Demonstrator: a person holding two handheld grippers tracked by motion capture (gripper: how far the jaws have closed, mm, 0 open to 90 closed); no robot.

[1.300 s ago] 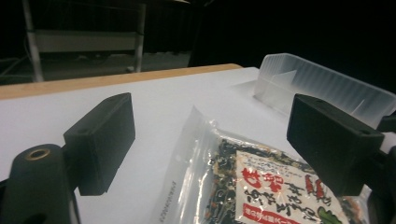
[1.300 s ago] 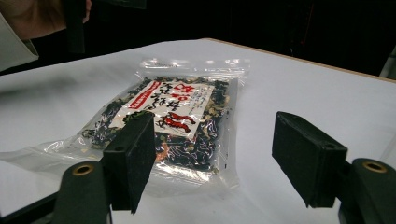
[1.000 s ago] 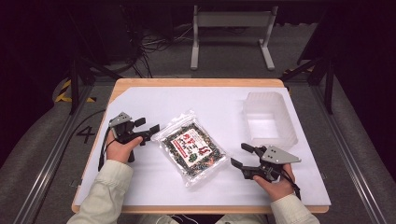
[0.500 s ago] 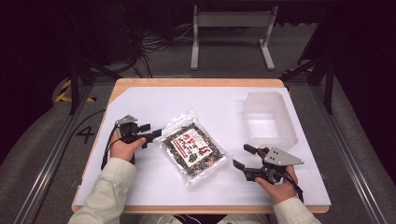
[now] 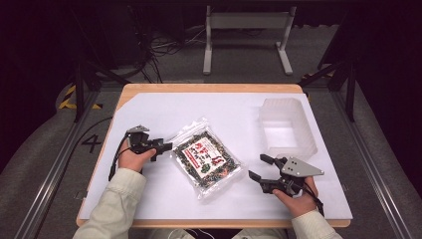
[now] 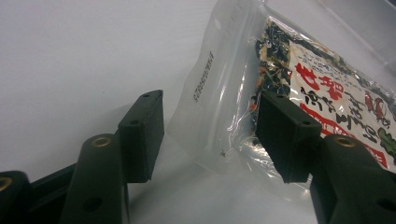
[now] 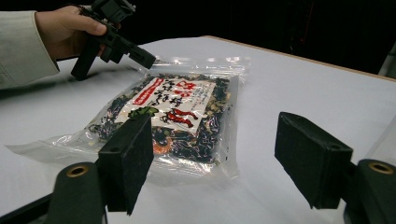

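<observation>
- High view: a clear plastic packet of dark dried food with a red-lettered label (image 5: 205, 158) lies flat near the centre of the white table surface (image 5: 209, 112), its long axis running from 11 o'clock to 5 o'clock.
- High view: the black left gripper (image 5: 164, 146) sits at 9 o'clock of the packet, held by the left hand (image 5: 132, 158) in a pale sleeve (image 5: 117, 199); its jaw tips reach the packet's near-left edge.
- Left gripper view: the left gripper (image 6: 210, 133) has its jaws set wide apart; one pad is over the bare table, the other over the packet (image 6: 289, 93), with the packet's clear sealed edge lying between them. Nothing is clamped.
- High view: the black right gripper (image 5: 259, 167), topped by a grey three-cornered plate (image 5: 298, 167), rests at 4 o'clock of the packet, near it but apart, in the right hand (image 5: 294, 199).
- Right gripper view: the right gripper (image 7: 215, 161) has its jaws spread wide and empty; the packet (image 7: 173, 116) lies ahead at 11 o'clock, with the left gripper (image 7: 140, 56) at its far corner.
- High view: a translucent ribbed plastic tub (image 5: 286, 127) stands at 2 o'clock of the packet, well apart.
</observation>
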